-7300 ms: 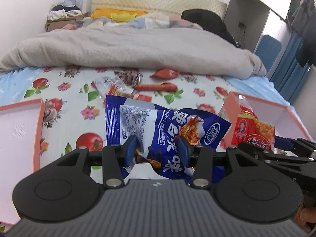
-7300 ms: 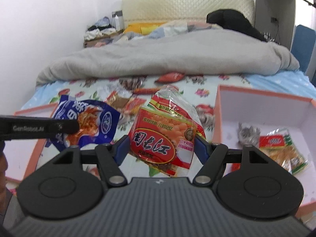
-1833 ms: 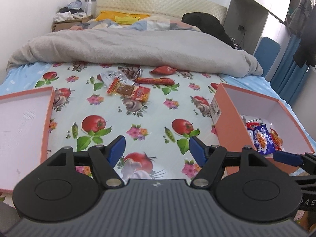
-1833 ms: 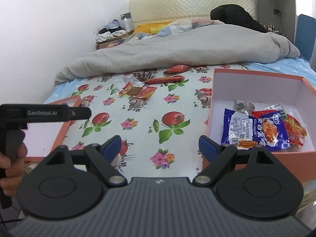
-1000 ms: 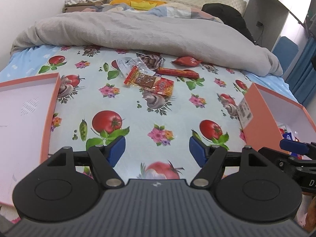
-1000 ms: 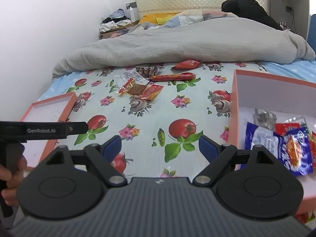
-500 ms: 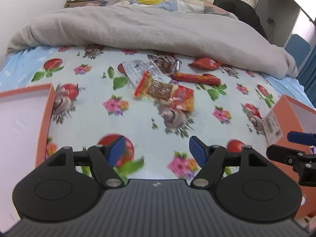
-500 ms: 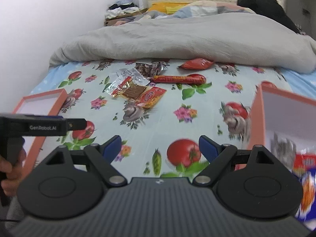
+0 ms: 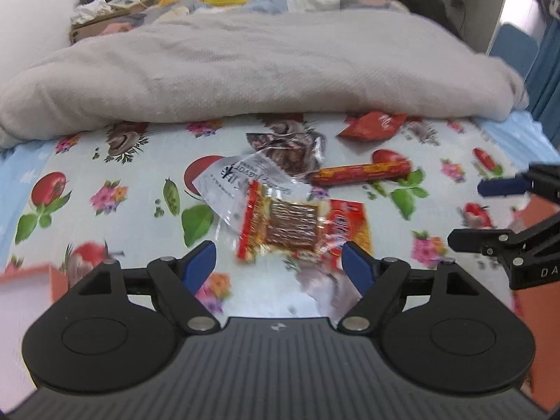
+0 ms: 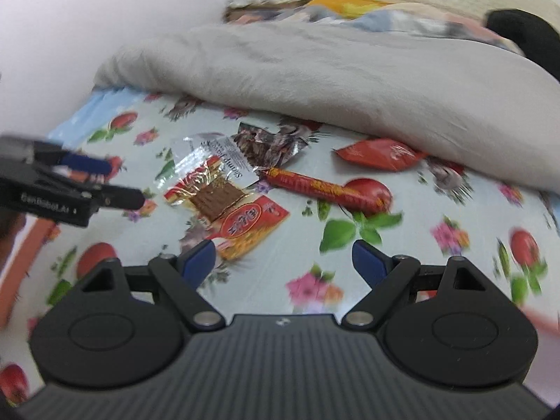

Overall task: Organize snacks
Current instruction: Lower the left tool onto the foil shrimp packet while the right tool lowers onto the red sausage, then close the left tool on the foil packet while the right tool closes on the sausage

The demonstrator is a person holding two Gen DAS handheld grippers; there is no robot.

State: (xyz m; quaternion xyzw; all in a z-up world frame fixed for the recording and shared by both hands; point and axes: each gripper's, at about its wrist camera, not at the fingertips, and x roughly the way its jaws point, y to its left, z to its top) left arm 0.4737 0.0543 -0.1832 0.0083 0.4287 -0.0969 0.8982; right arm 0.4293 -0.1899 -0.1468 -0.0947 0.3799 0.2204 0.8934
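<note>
Left wrist: left gripper point(image 9: 279, 262) jaws opening, empty, above snack packet point(image 9: 301, 225); right gripper point(image 10: 284, 262) jaws spread, empty.

Snack packets point(image 9: 301, 224) clustered flat on floral sheet point(image 9: 140, 210), sausage stick point(image 9: 360, 172) beside

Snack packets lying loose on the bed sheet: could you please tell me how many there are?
5, perhaps more hidden: red-and-orange packet nearest; clear packet under its far-left edge; dark foil packet behind; red sausage stick right; red pouch by the grey blanket.
</note>
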